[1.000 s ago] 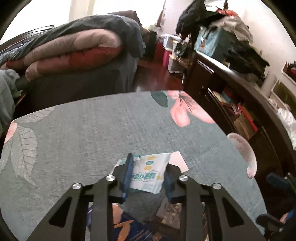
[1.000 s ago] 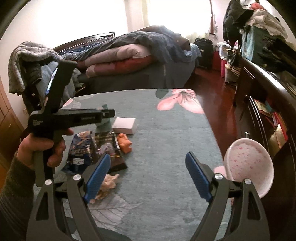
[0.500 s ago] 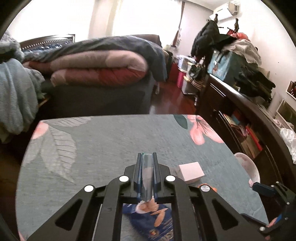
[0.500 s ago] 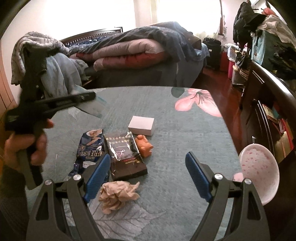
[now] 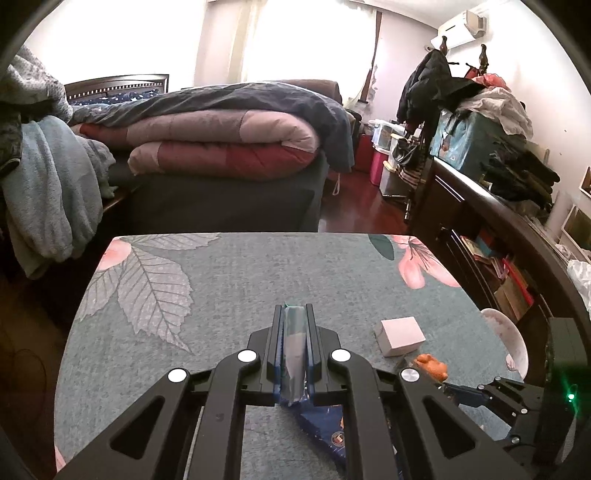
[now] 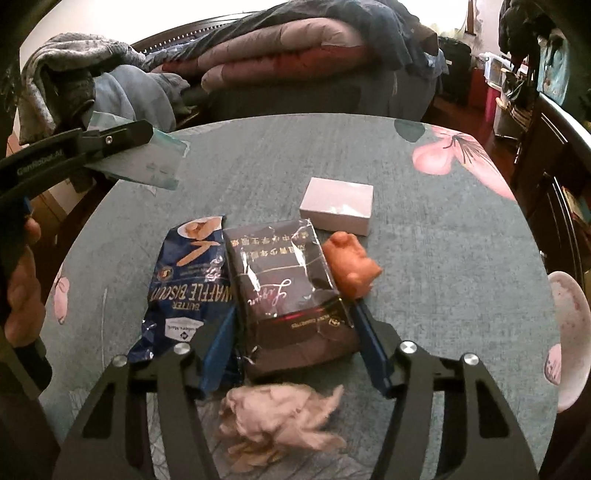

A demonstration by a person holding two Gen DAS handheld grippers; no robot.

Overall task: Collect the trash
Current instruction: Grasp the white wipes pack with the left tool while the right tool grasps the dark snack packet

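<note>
Both right tool [image 6: 291, 347] fingers astride black packet [image 6: 291, 280]

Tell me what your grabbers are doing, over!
Left gripper shut on wipes packet, lifted. Right gripper open, fingers straddling dark wrapper. Orange toy crowds it.

— What sort of place is this?

— A lived-in bedroom at home: a bed [image 5: 221, 147] piled with folded quilts [image 5: 225, 144] under a bright window, and a floral-clothed table [image 5: 258, 280].

— What else marks it?

— A wall air conditioner [image 5: 465, 26], coats heaped on a dark wooden cabinet [image 5: 480, 206], books on its shelves.
</note>
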